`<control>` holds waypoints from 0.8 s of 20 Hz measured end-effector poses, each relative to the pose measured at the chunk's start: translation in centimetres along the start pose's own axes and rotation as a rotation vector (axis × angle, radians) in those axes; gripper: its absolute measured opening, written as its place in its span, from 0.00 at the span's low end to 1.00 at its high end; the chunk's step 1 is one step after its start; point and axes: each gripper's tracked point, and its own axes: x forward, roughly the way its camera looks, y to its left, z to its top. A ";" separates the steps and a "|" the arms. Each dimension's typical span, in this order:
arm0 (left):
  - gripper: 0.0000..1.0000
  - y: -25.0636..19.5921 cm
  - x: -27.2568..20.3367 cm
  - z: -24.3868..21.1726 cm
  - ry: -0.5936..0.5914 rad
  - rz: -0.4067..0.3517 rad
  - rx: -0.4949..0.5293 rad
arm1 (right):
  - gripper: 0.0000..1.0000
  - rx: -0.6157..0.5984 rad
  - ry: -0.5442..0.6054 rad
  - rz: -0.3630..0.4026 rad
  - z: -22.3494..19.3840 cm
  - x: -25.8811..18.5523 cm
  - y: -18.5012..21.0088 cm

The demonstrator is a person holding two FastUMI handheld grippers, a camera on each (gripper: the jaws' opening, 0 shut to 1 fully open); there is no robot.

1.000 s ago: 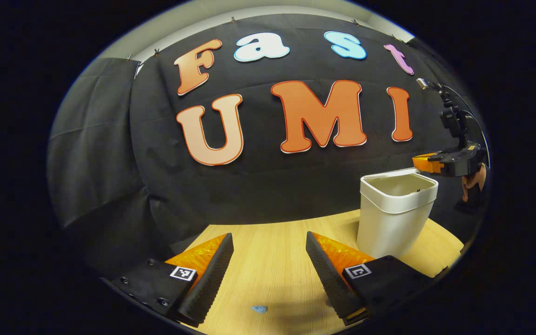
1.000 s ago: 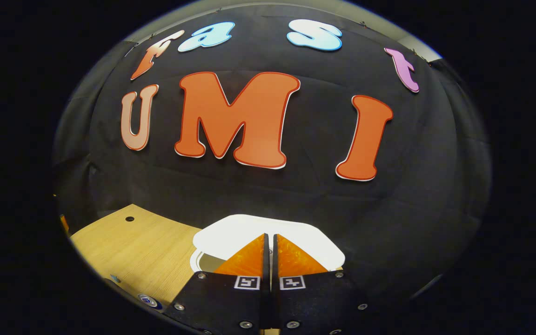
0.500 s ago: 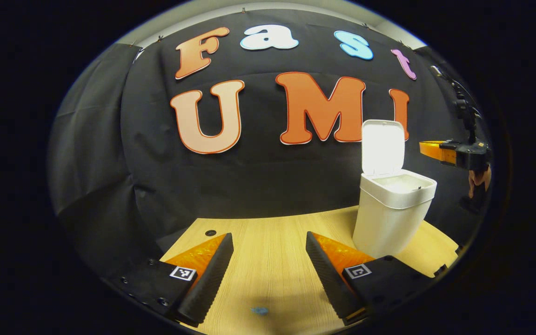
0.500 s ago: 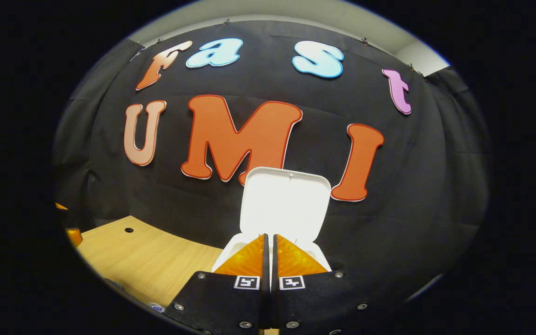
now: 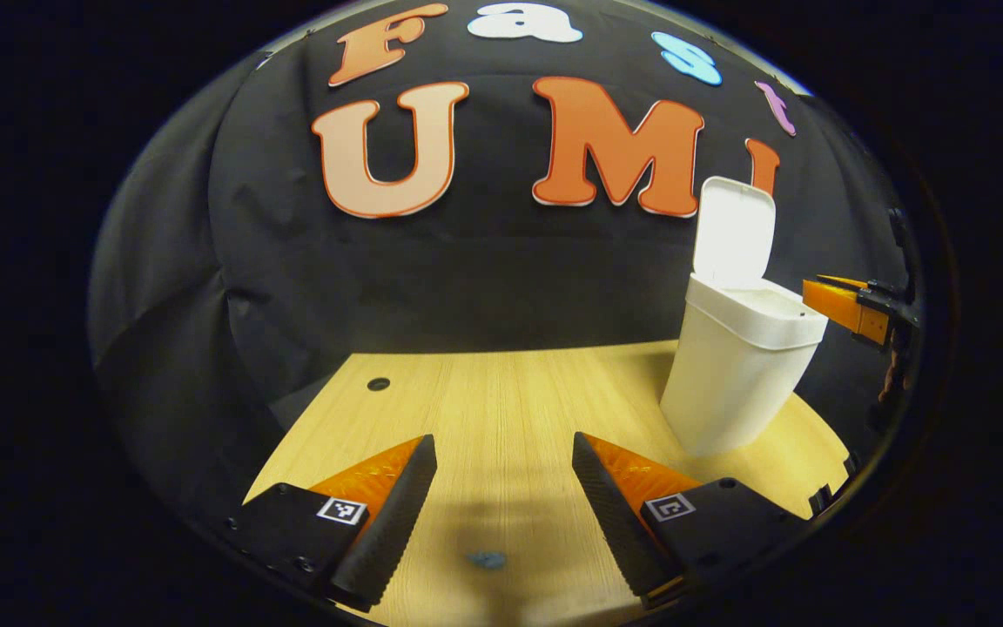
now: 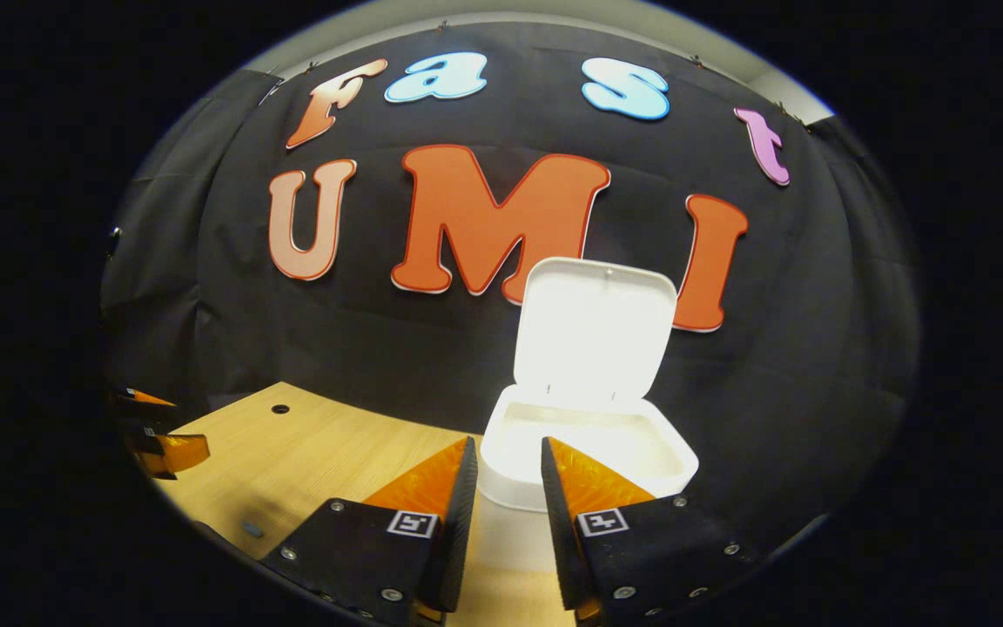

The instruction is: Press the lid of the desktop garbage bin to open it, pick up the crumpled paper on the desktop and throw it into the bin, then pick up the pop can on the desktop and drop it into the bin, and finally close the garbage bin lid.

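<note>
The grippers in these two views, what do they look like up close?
Each gripper is a black bolted body carrying two wedge-shaped fingers with ribbed inner pads. A small square black-and-white marker sits at each finger's base.

Smooth white plastic bin [image 6: 589, 453], pale matt wood-grain tabletop [image 5: 501, 409], black cloth wall [image 5: 467, 279]

The booth is dim, lit from overhead. The raised lid [image 6: 595, 329] of the bin [image 5: 741, 366] glares nearly white, its detail washed out. A soft shadow lies on the desktop [image 5: 501, 409] between the left gripper [image 5: 501, 488] fingers. The fisheye bends the desk edge, and both views darken toward their rims. Focus is sharp.
</note>
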 end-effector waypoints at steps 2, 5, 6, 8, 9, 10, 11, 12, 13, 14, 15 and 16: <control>1.00 -0.3 0.8 -1.5 0.047 -0.017 0.008 | 0.54 0.017 0.042 0.023 -1.6 -0.4 1.5; 1.00 -0.5 1.5 -3.6 0.119 -0.042 -0.004 | 0.65 0.032 0.095 0.064 -3.8 -1.2 3.4; 1.00 -0.4 1.6 -4.3 0.145 -0.048 -0.009 | 0.70 0.034 0.113 0.076 -4.5 -1.4 3.9; 1.00 -0.5 2.2 -6.0 0.197 -0.055 -0.018 | 0.76 0.032 0.149 0.088 -6.0 -1.7 4.8; 1.00 -0.4 2.3 -6.9 0.223 -0.059 -0.021 | 0.78 0.032 0.170 0.092 -6.9 -1.9 5.1; 1.00 -0.4 2.4 -7.6 0.250 -0.062 -0.024 | 0.85 0.036 0.190 0.103 -7.7 -2.1 5.5; 0.97 -0.3 2.2 -8.6 0.278 -0.066 -0.030 | 0.81 0.039 0.213 0.113 -8.7 -2.4 6.1; 1.00 -0.4 2.2 -9.4 0.306 -0.072 -0.042 | 0.83 0.040 0.233 0.123 -9.5 -2.7 6.6; 1.00 -0.5 2.2 -10.2 0.331 -0.075 -0.054 | 0.84 0.038 0.250 0.131 -10.0 -2.7 7.3; 1.00 -0.4 2.2 -10.9 0.357 -0.074 -0.055 | 0.85 0.034 0.265 0.140 -10.6 -2.8 7.7; 1.00 -0.4 2.2 -12.0 0.382 -0.074 -0.052 | 0.85 0.031 0.278 0.147 -11.2 -2.9 8.0; 1.00 -0.5 2.1 -12.8 0.403 -0.078 -0.049 | 0.86 0.030 0.293 0.153 -11.8 -3.1 8.3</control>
